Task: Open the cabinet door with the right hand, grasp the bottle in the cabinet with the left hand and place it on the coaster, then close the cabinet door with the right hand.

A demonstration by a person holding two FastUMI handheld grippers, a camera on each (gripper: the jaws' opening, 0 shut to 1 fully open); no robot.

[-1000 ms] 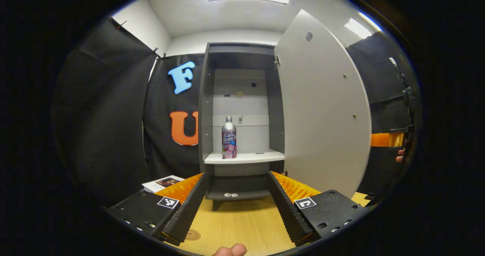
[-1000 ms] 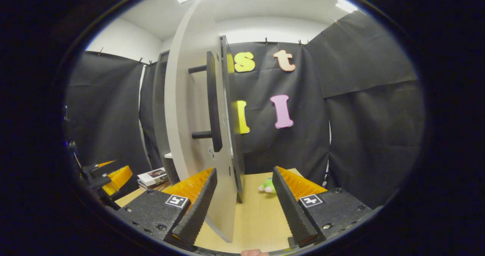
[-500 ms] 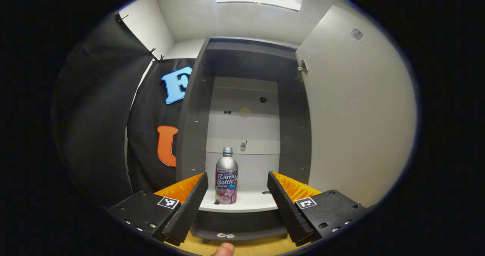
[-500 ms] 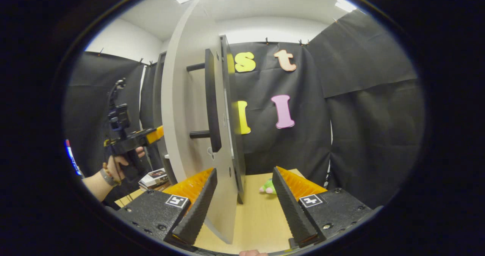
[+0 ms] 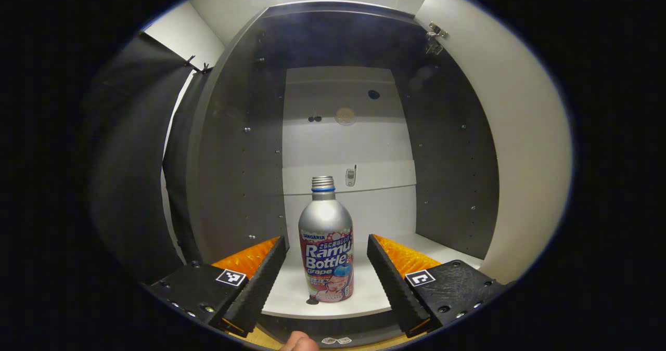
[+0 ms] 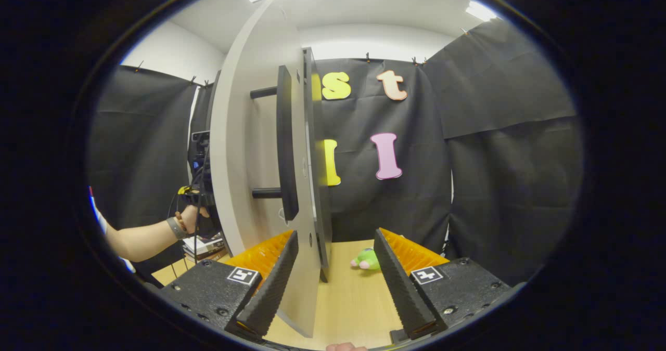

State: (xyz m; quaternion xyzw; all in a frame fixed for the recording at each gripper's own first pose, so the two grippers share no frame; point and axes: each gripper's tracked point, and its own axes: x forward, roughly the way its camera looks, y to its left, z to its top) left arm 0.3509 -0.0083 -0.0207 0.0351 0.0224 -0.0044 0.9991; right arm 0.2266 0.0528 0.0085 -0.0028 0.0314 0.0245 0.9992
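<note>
Left gripper view: the left gripper (image 5: 326,275) points into the open cabinet (image 5: 234,148), fingers spread wide, gripping nothing. The bottle (image 5: 326,247) stands upright on the white shelf (image 5: 364,296), right between the two fingers with a gap on either side, touching neither. A fingertip of the holding hand (image 5: 299,344) peeks in at 6 o'clock. The cabinet door (image 5: 525,148) stands swung open along the 3 o'clock side, its hinge (image 5: 436,30) up at 1 o'clock.

Right gripper view: the right gripper (image 6: 335,278) has its fingers wide apart, straddling the lower edge of the cabinet door (image 6: 244,148), which is seen edge-on; whether either finger touches the door, I cannot tell. The dark bar handle (image 6: 286,148) runs upright on the door, above the fingers. Over at 9 o'clock, a person's hand (image 6: 190,218) with a wristband holds the left gripper (image 6: 200,169), which goes behind the door. On the tabletop (image 6: 354,299) between the fingers, farther back, lies a small green toy (image 6: 367,259). A stack of books (image 6: 200,245) sits at 8 o'clock.
</note>
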